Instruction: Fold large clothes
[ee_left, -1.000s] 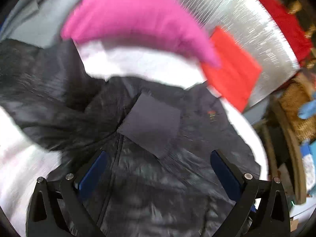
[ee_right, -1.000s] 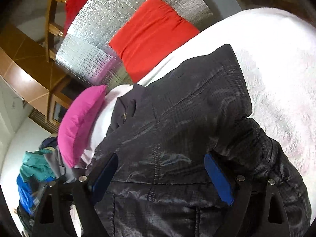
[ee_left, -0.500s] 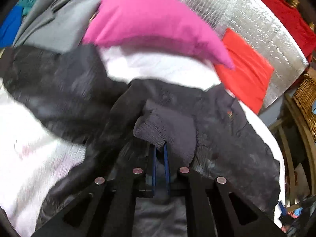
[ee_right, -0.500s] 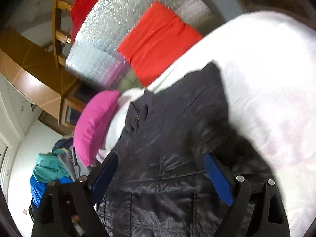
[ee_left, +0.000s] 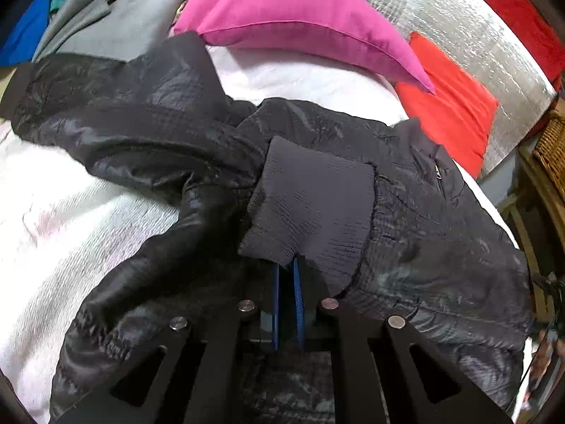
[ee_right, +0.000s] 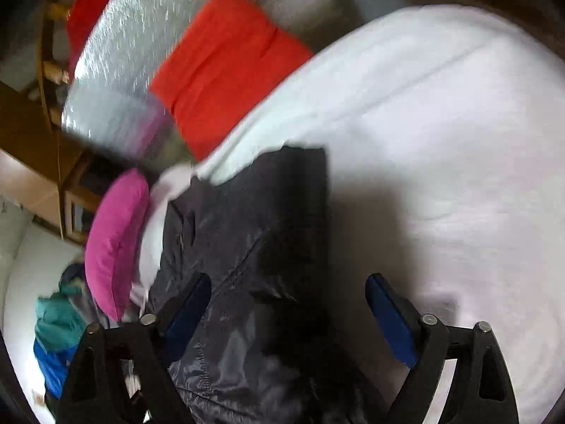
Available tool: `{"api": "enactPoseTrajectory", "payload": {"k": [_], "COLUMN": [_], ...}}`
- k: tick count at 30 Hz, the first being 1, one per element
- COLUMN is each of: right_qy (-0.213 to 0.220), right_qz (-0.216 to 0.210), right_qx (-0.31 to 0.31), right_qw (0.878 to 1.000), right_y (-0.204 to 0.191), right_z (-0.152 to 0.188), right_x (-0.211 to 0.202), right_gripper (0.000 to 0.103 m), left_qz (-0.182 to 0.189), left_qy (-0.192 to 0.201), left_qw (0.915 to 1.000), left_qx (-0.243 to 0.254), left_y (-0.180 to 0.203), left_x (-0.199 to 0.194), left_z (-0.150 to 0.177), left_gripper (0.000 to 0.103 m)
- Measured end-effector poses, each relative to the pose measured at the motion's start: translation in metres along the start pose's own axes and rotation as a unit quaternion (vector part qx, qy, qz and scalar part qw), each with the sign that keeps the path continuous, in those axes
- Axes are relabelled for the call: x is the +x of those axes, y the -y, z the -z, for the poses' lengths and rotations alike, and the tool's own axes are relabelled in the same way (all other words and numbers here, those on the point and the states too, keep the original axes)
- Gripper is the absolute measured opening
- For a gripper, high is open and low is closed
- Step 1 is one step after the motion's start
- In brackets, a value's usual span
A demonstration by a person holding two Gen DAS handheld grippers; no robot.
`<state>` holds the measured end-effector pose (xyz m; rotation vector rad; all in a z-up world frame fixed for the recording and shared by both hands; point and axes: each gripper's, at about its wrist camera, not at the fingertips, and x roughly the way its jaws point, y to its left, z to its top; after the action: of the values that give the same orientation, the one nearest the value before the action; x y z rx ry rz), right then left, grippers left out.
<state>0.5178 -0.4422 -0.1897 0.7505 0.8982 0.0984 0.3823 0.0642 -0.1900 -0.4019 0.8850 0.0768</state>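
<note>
Early in the fold: your left gripper (ee_left: 286, 275) jaws are clamped on the ribbed cuff (ee_left: 310, 205) of the black jacket (ee_left: 441, 247), sleeve drawn across the body. Right gripper (ee_right: 287, 304) jaws closing, jacket between them, not pinched. Jacket lies crumpled on the white bed (ee_right: 441, 123); most folding remains.

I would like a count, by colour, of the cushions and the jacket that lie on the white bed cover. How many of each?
Pink: 1, the pink cushion
Orange-red: 1, the orange-red cushion
Black: 1, the black jacket
Total: 3, all on the white bed cover
</note>
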Motion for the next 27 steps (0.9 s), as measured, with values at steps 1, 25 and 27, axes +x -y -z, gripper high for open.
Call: {"api": "enactPoseTrajectory", "payload": {"k": [1,25,27], "right_qy": [-0.001,0.026,0.031], "right_qz": [0.041,0.079,0.091], "right_qx": [-0.044,-0.162,-0.183], "right_qw": [0.998,0.983,0.978], "right_y": [-0.012,-0.051,-0.055], "right_z": [-0.001,0.093,0.097], "right_x": [0.004,-0.002,0.001], "right_gripper": [0.009,0.079,0.079], "left_qz": [0.002,0.000,-0.054], "left_qy": [0.001,0.024,-0.051], "left_qw": [1.0000,0.9956,0.9915], "left_qx": [0.004,0.091,0.107], "left_y": [0.001,0.050,0.053], "left_x": [0.001,-0.016,0.024], "left_z": [0.000,-0.027,-0.024], "left_gripper": [0.008,0.062,0.051]}}
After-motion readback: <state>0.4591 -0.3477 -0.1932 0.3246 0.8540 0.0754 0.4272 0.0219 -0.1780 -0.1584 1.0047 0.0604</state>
